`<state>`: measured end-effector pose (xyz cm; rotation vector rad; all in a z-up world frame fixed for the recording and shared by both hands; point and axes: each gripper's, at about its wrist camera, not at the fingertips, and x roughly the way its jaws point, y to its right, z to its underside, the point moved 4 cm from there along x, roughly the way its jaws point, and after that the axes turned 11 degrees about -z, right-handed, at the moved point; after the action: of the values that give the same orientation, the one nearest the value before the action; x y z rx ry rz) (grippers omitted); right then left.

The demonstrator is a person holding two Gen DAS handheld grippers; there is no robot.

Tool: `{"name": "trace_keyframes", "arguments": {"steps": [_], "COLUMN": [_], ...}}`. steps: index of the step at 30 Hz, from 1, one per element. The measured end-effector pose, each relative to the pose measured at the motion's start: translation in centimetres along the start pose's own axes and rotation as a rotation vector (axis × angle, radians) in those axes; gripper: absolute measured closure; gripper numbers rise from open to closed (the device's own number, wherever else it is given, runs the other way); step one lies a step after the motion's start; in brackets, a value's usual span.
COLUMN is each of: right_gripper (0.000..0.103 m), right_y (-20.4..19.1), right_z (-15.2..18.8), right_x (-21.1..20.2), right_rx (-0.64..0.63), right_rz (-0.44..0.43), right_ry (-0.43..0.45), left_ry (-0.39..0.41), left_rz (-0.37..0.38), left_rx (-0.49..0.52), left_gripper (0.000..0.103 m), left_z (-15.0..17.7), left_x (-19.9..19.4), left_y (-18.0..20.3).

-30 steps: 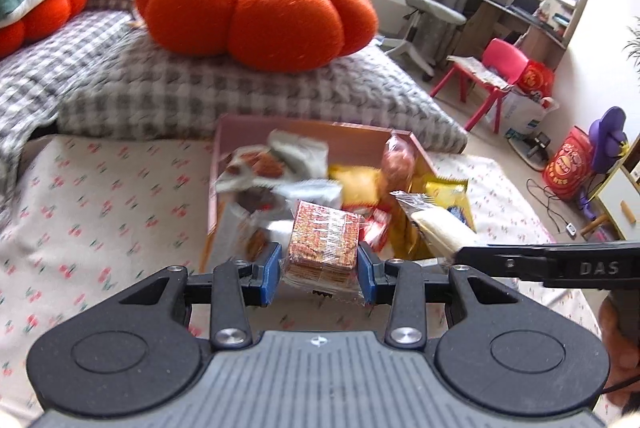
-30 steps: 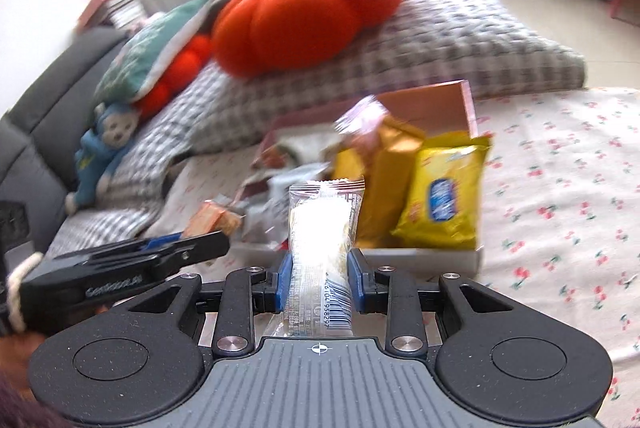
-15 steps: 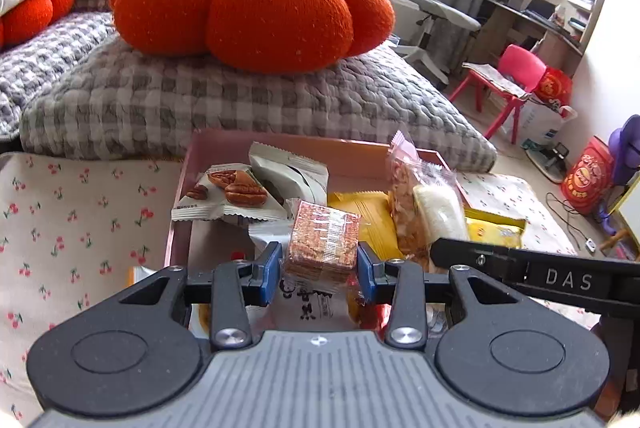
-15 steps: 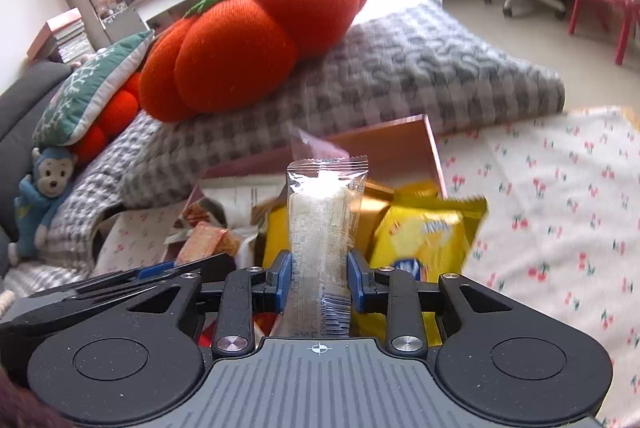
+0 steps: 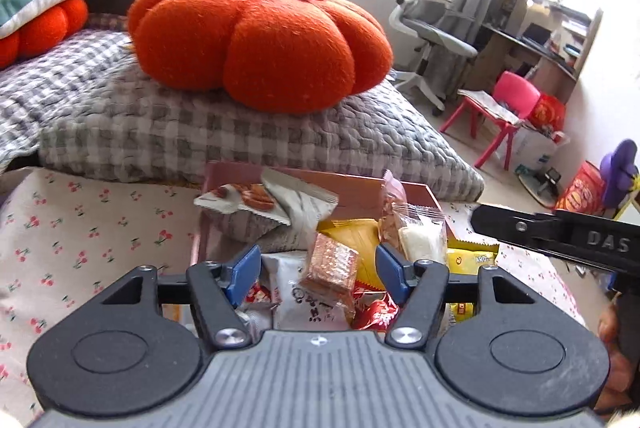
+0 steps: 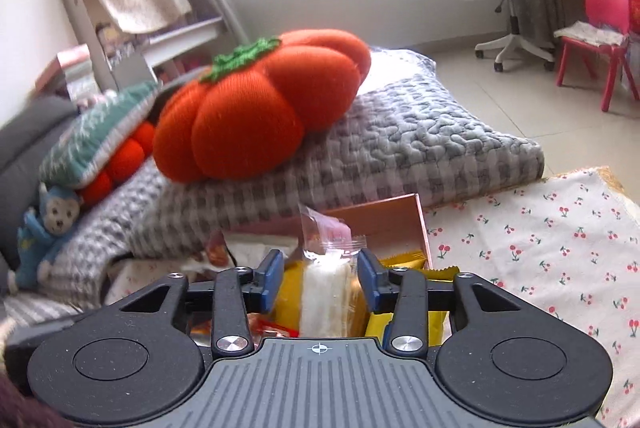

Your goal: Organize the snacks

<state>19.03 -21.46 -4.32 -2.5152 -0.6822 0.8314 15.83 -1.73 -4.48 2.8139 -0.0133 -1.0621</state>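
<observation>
1. Your left tool (image 5: 318, 268) stands wide; the wafer pack (image 5: 331, 267) lies tilted between its pads, touching neither.
2. Your right tool (image 6: 319, 280) stands wide around the upright rice-cake pack (image 6: 326, 292).
3. Both packs sit in the crowded pink box (image 5: 360, 193).

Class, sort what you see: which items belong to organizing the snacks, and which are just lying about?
Job: pink box, orange wafer packet, white rice cake packet, yellow biscuit bag.
Lying about: pumpkin cushion, grey checked pillow, toy monkey, pink chair.
</observation>
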Motion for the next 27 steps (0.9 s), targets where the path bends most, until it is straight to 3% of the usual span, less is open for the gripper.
{"name": "trace_keyframes", "arguments": {"steps": [6, 12, 18, 27], "right_gripper": [0.050, 0.037, 0.032, 0.019], "right_y": [-1.0, -3.0, -4.7, -4.5], "right_z": [1.5, 3.3, 5.3, 8.2], "right_x": [-0.7, -2.6, -4.8, -8.4], "right_rx": [0.004, -0.042, -0.140, -0.081], "right_rz": [0.000, -0.004, 0.072, 0.144], "right_ry": [-0.089, -0.108, -0.103, -0.106], "left_ry": [-0.029, -0.039, -0.040, -0.038], "left_rz": [-0.111, -0.310, -0.320, -0.382], "left_rx": [-0.050, 0.028, 0.036, 0.054], "left_gripper": [0.026, 0.020, 0.014, 0.003], "left_z": [0.5, 1.7, 4.6, 7.2], "left_x": [-1.9, -4.1, -7.6, -9.6], "left_y": [-1.0, -1.4, -1.5, -1.0]}}
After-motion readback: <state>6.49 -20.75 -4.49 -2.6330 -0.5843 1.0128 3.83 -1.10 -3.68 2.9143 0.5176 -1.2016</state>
